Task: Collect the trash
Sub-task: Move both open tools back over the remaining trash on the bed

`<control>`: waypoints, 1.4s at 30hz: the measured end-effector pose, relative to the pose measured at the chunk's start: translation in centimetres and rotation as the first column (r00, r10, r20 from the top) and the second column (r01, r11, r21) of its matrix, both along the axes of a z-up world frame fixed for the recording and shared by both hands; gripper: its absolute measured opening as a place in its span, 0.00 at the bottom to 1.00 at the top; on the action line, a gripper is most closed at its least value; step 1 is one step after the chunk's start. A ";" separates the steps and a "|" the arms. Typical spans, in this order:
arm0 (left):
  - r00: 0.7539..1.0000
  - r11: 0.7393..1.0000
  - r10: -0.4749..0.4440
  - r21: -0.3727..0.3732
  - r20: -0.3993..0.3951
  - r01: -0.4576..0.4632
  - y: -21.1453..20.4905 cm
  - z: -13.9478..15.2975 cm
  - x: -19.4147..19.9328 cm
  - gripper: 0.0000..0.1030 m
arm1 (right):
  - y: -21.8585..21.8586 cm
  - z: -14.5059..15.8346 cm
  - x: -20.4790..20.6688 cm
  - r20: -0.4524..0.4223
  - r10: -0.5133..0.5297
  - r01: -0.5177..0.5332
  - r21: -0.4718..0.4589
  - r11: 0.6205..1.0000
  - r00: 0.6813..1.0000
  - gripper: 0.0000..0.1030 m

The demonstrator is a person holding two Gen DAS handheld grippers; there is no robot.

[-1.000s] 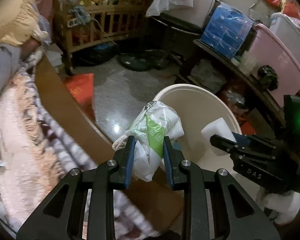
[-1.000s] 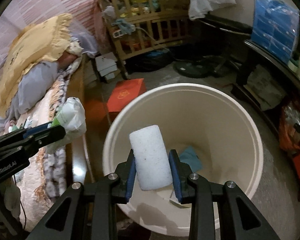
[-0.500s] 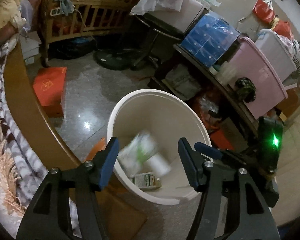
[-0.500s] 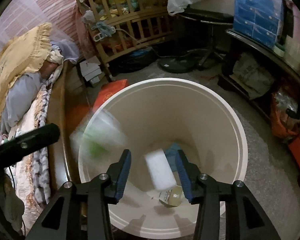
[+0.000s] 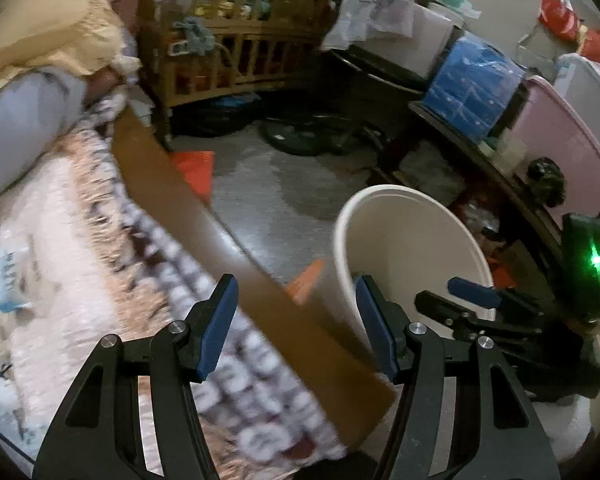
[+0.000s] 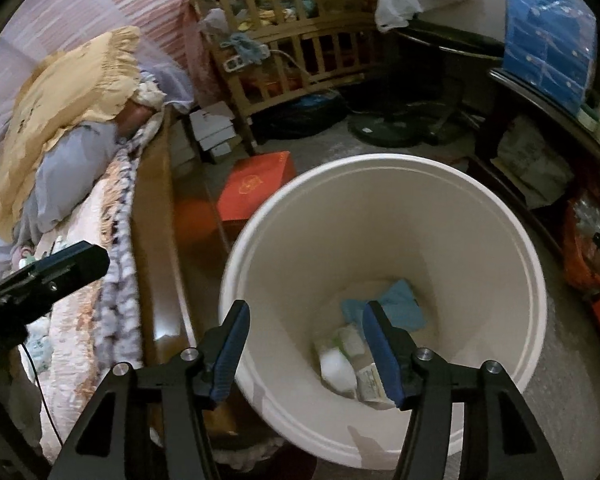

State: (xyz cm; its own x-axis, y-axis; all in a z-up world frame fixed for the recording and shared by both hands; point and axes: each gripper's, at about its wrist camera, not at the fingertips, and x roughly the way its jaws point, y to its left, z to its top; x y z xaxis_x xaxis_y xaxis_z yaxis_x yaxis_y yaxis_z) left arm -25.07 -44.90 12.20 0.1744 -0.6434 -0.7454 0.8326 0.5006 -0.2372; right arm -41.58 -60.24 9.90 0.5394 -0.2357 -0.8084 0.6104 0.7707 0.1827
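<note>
From my remote station, the white bin (image 6: 384, 312) serves as my landmark. It stands on the grey floor (image 5: 284, 192) just beside the wooden bed rail (image 5: 204, 220).

Right wrist view: my right gripper (image 6: 306, 350) hangs over the near-left part of the bin's rim. Its 2 blue-padded fingers (image 6: 230, 346) are parted and widening, with nothing pinched between them. At the bottom of the bin lies the trash: a white foam block (image 6: 336, 368), a green-and-white wrapper (image 6: 350, 340), a small carton (image 6: 370, 382) and a blue scrap (image 6: 398, 304), all close together. Left of the bin, my left gripper shows only as a dark bar over the patterned blanket (image 6: 112, 264). Beyond the bin's far-left rim a red box (image 6: 256, 184) lies on the floor.

Left wrist view: my left gripper (image 5: 296, 326) sits to the left of the bin, over the bed rail and the blanket's edge. Its 2 fingers (image 5: 216, 326) are spread apart and empty; the right pad overlaps the bin's outer wall in the picture, though I cannot tell whether it touches. My right gripper reaches over the bin's near rim from the right.

Behind the bin, well apart, stands a wooden crib (image 6: 300, 40). To the bin's right a dark shelf (image 5: 480, 160) carries a blue package (image 5: 472, 88) and a pink tub (image 5: 560, 148).
</note>
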 end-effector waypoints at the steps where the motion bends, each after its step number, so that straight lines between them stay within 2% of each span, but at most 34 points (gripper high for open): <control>1: 1.000 1.000 0.012 0.002 0.006 -0.012 0.5 0.1 0.3 0.58 | 0.4 0.1 0.3 0.001 0.008 -0.008 -0.003 1.000 1.000 0.58; 3: 0.999 0.999 0.037 0.007 0.023 -0.038 1.6 0.1 0.7 0.58 | 1.3 0.4 1.0 0.004 0.027 -0.027 -0.009 1.000 1.000 0.61; 12: 0.986 0.989 0.145 0.028 0.083 -0.148 7.5 0.4 3.0 0.58 | 5.9 1.3 5.3 0.023 0.125 -0.124 -0.006 0.992 0.992 0.62; 23: 0.959 0.963 0.253 0.059 0.126 -0.261 14.8 0.6 5.3 0.58 | 12.3 1.7 10.2 0.022 0.264 -0.264 -0.004 0.965 0.964 0.66; 34: 0.933 0.928 0.351 0.099 0.081 -0.358 23.4 0.0 8.3 0.58 | 19.7 0.8 14.7 -0.005 0.425 -0.425 0.023 0.905 0.905 0.67; 39: 0.906 0.900 0.422 0.110 0.028 -0.422 27.5 -0.8 10.0 0.58 | 22.2 0.2 16.5 -0.016 0.480 -0.480 0.037 0.877 0.877 0.68; 42: 0.884 0.880 0.468 0.105 -0.019 -0.464 29.6 -1.6 11.0 0.58 | 24.0 -0.5 17.7 -0.014 0.532 -0.530 0.065 0.845 0.846 0.69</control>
State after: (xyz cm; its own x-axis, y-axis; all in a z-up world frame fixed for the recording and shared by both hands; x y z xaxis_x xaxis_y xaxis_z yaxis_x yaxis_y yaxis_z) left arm -14.08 -15.28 10.62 0.4029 -0.4218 -0.8123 0.4878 0.8499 -0.1993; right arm -23.87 -36.21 9.40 0.5439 0.1262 -0.8296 0.1164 0.9677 0.2235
